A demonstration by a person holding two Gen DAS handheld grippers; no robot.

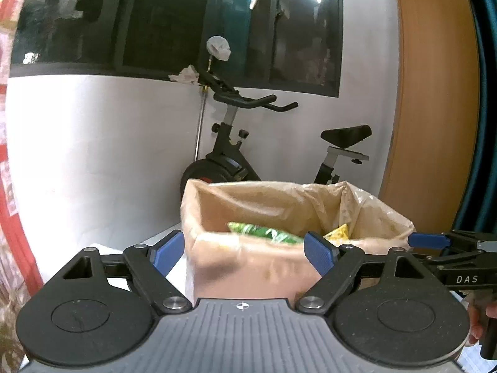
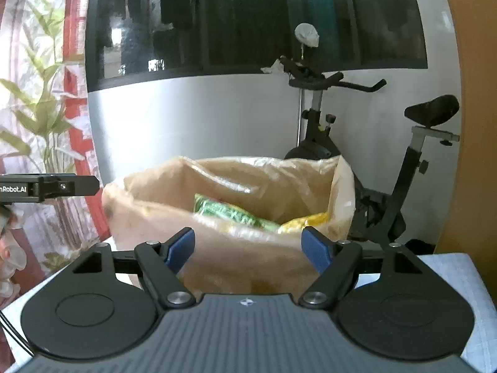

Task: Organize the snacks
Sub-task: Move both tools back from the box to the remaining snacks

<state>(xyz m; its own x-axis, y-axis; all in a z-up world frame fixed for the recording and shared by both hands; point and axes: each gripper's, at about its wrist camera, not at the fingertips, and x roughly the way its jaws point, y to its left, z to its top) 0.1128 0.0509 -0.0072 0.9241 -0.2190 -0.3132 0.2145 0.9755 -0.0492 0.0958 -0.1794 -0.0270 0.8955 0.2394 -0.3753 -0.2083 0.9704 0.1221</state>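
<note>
A cardboard box lined with a clear plastic bag (image 1: 254, 267) (image 2: 248, 258) stands on the table just ahead of both grippers. Inside it lie a green snack packet (image 1: 267, 233) (image 2: 233, 213) and a yellow snack packet (image 1: 337, 233) (image 2: 303, 222). My left gripper (image 1: 243, 253) is open, its blue pads spread on either side of the box's near wall, nothing held. My right gripper (image 2: 248, 248) is open too, jaws wide before the box's near rim, empty. The right gripper's blue-tipped finger (image 1: 428, 240) shows at the right edge of the left wrist view.
The table wears a pale cloth (image 2: 450, 267). An exercise bike (image 1: 230, 152) (image 2: 388, 186) stands behind the box against a white wall under a dark window. A wooden panel (image 1: 435, 93) rises at right. Leafy plants and a red frame (image 2: 46, 108) stand at left.
</note>
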